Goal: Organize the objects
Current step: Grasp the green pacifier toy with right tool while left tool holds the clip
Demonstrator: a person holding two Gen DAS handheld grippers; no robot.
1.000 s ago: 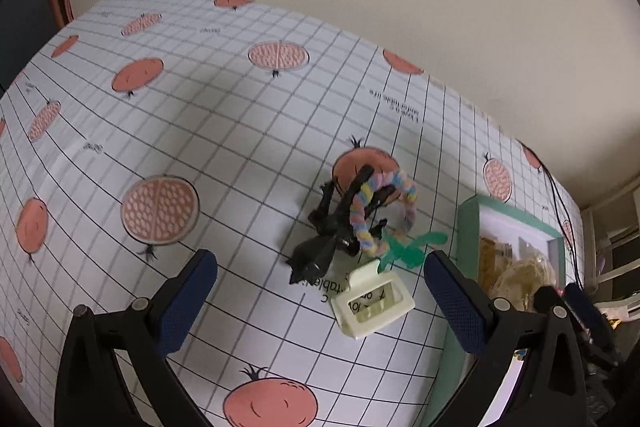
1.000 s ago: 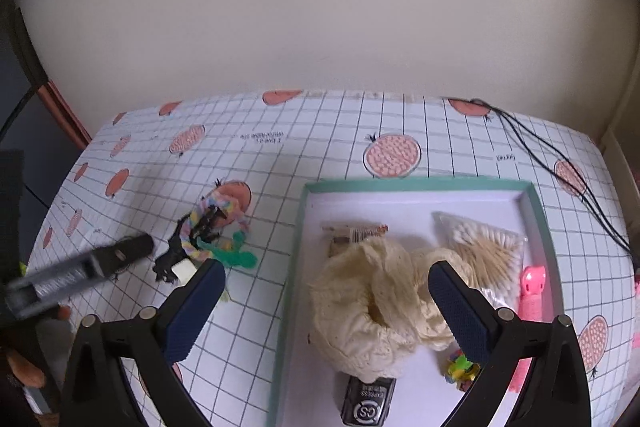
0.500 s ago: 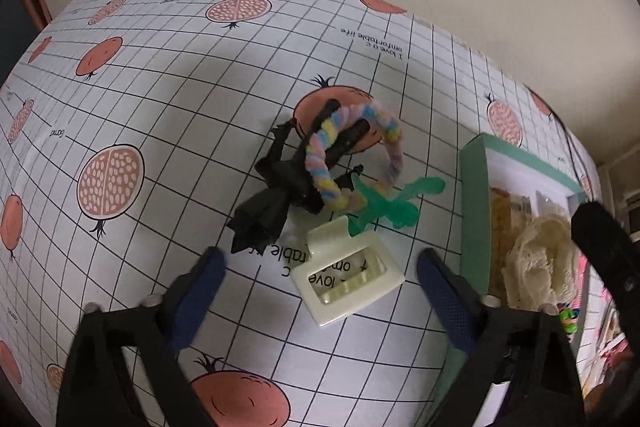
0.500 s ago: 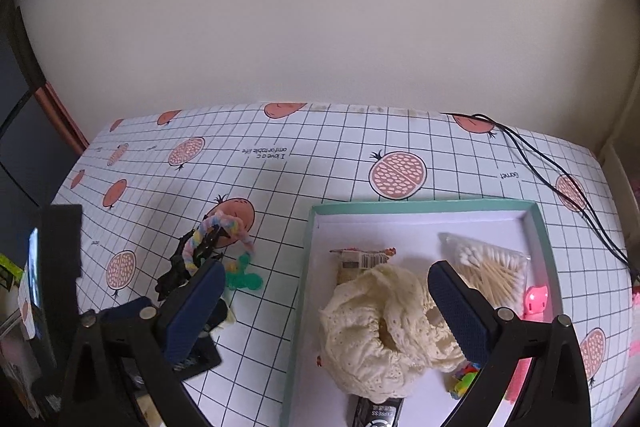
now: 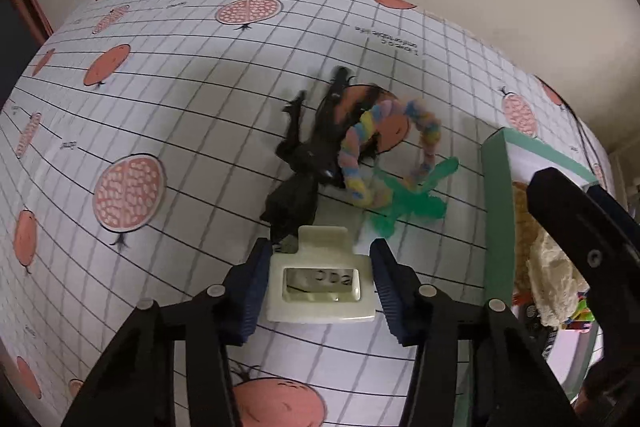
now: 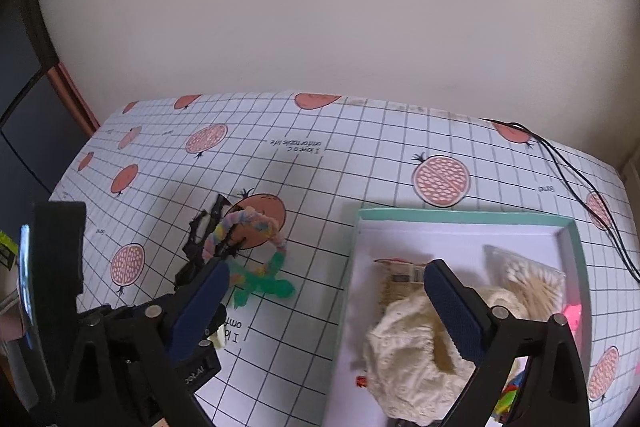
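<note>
Left tool (image 5: 320,283) narrowed around cream hair claw clip (image 5: 320,287) on the worktop (image 5: 180,115), pads flanking its sides; contact unclear. Just beyond the clip: black clip (image 5: 300,183), pastel scrunchie (image 5: 360,147), green piece (image 5: 416,199), blurred. Teal tray (image 6: 460,217) right of clip, edge close. Right tool (image 6: 326,307) wide, empty, over tray rim, hiding part of lace cloth (image 6: 404,343).

Soft, even indoor light fills both views, with no glare. Objects throw faint, diffuse shadows on the tabletop (image 5: 200,99). Fisheye distortion bows the grid lines strongly and leaves dark vignetted corners. In the left wrist view the pastel braided hair tie (image 5: 360,143) and black hair clips (image 5: 304,163) are smeared by motion blur; the right wrist view is sharper.
</note>
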